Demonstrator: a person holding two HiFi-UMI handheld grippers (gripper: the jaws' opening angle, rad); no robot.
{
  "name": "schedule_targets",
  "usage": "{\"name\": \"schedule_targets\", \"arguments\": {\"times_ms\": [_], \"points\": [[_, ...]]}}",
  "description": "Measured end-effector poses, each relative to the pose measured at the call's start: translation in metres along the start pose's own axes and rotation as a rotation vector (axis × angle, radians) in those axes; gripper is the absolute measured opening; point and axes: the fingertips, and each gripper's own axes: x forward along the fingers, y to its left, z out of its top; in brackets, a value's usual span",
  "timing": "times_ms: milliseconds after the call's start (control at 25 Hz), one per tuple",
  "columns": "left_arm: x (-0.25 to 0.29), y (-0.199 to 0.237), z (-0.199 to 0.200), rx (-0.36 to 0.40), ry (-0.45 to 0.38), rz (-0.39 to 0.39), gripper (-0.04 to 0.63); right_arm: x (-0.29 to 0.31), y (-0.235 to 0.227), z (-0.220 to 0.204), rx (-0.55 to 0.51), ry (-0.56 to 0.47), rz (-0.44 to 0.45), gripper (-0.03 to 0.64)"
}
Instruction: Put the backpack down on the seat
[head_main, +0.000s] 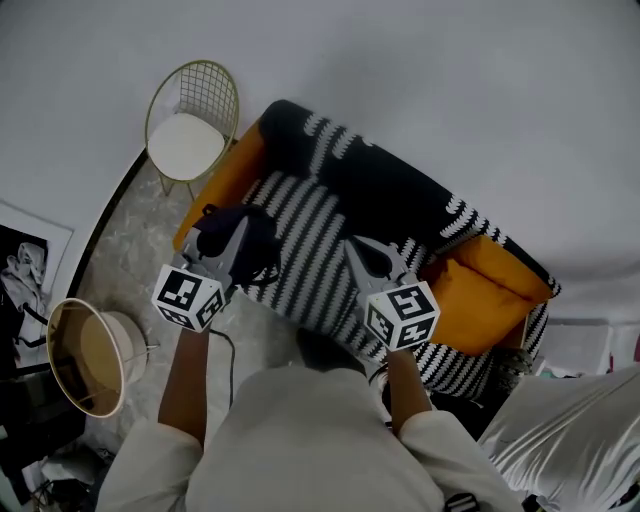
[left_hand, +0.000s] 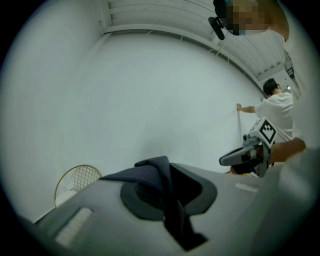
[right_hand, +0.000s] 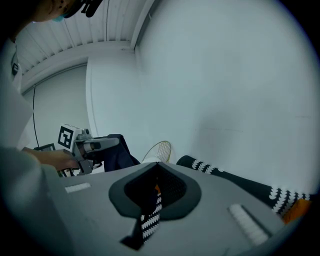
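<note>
In the head view a dark navy backpack (head_main: 240, 232) hangs just above the left end of the sofa seat (head_main: 310, 250), which is draped in a black-and-white striped throw. My left gripper (head_main: 232, 245) is shut on the backpack's dark fabric (left_hand: 150, 171), which bunches over the jaws in the left gripper view (left_hand: 169, 176). My right gripper (head_main: 362, 252) hovers over the middle of the seat with nothing in it. Its jaws (right_hand: 156, 175) are closed to a thin slit that shows only the striped throw. The right gripper view also has the left gripper (right_hand: 95, 145) and backpack (right_hand: 119, 152).
A gold wire chair (head_main: 190, 125) with a white seat stands left of the sofa. A round lamp shade (head_main: 85, 355) is at the near left. Orange cushions (head_main: 480, 290) lie at the sofa's right end. A person in white (left_hand: 275, 107) stands by the far wall.
</note>
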Motion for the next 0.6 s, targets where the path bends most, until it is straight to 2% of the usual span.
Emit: {"name": "schedule_targets", "arguments": {"times_ms": [400,600], "points": [[0.055,0.064,-0.044,-0.095,0.019,0.076,0.040,0.061,-0.045,-0.016,0.022,0.089,0.058,0.006],[0.073,0.095,-0.066,-0.136,0.055,0.102,0.040,0.089,-0.054,-0.015,0.017,0.123,0.089,0.006]]}}
